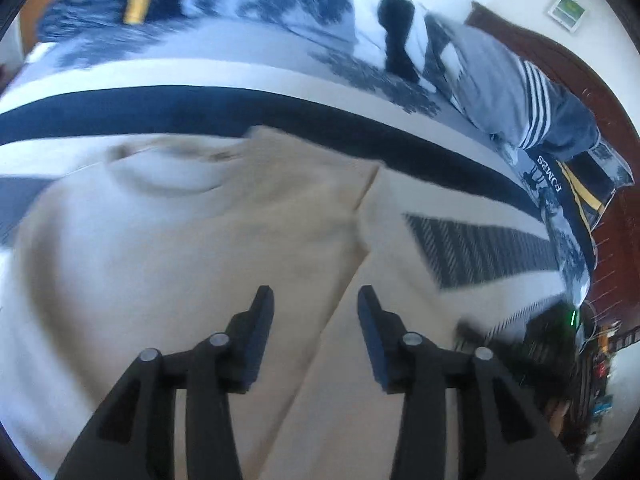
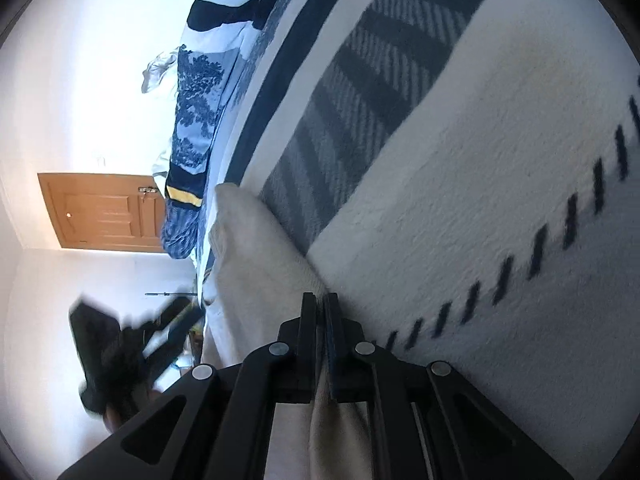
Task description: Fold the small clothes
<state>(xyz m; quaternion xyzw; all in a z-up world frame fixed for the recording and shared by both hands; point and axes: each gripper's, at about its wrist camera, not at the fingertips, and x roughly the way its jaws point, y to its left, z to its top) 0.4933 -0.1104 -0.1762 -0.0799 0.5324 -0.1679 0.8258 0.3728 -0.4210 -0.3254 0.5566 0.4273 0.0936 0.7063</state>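
Observation:
A cream garment (image 1: 192, 248) lies spread on the bed, with a round neckline at the upper left and a fold edge running down its middle. My left gripper (image 1: 316, 300) is open and empty, hovering just above the cloth over that fold edge. My right gripper (image 2: 320, 300) is shut on an edge of the cream garment (image 2: 256, 264), which runs between its fingers and stands up off the bed. The right wrist view is rolled sideways. The left gripper shows there as a blurred dark shape (image 2: 132, 344).
The bed cover (image 1: 200, 108) is white with navy bands and a grey striped patch (image 2: 344, 92). A rumpled blue patterned duvet (image 1: 240, 4) and grey striped clothes (image 1: 516, 92) lie at the far side. A wooden headboard (image 1: 580, 68) and a door (image 2: 104, 212) stand beyond.

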